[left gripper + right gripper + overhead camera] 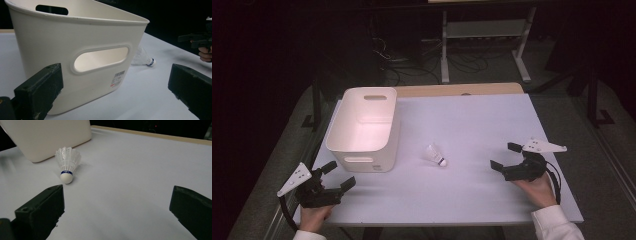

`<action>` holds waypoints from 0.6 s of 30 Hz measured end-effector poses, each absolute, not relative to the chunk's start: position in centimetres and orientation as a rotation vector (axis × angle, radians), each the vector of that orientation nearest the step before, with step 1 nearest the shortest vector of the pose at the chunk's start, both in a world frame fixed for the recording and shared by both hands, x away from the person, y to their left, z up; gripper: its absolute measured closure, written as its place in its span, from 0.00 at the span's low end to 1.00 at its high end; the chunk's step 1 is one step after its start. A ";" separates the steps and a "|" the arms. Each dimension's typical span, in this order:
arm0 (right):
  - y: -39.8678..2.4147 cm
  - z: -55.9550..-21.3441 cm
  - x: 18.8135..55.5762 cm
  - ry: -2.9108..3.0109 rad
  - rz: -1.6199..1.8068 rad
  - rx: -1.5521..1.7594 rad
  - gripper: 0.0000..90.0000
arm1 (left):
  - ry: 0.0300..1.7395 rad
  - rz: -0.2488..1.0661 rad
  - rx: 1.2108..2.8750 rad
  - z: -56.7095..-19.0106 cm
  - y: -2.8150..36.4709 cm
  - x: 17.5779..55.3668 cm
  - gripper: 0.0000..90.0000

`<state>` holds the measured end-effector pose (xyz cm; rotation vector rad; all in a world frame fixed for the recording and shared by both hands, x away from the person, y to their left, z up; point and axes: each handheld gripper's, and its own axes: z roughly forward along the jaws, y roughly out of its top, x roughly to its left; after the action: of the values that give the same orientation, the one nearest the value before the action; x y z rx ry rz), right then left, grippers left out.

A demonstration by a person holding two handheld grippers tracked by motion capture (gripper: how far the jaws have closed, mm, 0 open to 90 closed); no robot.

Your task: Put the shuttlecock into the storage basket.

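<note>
A white feather shuttlecock [434,154] with a blue band lies on its side on the white table [472,125], just right of a white plastic bin [363,128]. In the right gripper view the shuttlecock [67,164] lies ahead and to the left, cork end toward me. My right gripper [506,155] rests near the table's right edge, open and empty, some way from the shuttlecock. My left gripper [338,175] sits at the front left corner, open and empty, facing the bin's [75,50] near wall. Past the bin's corner lies the shuttlecock [143,58].
The bin looks empty from above and has cut-out handles at both ends. A wooden strip [457,90] edges the table's far side. Beyond it stand a metal shelf frame [484,40] and cables on a dark floor. The other gripper [197,41] appears at the far right.
</note>
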<state>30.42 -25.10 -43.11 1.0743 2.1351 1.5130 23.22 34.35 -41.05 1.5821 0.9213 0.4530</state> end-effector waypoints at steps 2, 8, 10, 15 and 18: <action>-25.1 -43.1 30.4 2.136 1.512 1.075 0.00 | 0.918 0.452 1.583 -41.0 34.3 23.2 0.00; -24.9 -43.1 30.3 2.155 1.504 1.079 0.00 | 0.929 0.471 1.602 -41.1 34.2 23.2 0.00; -24.9 -43.1 30.3 2.160 1.499 1.085 0.00 | 0.928 0.477 1.610 -41.1 34.3 23.1 0.00; -24.6 -43.1 30.3 2.179 1.483 1.095 0.00 | 0.925 0.479 1.605 -41.1 34.3 23.0 0.00; -24.3 -42.9 30.3 2.203 1.480 1.110 0.00 | 0.924 0.487 1.611 -41.1 34.2 23.0 0.00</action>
<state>30.35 -24.26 -42.91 1.1098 2.2027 1.4798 22.98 34.23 -41.10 1.6112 0.9237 0.4869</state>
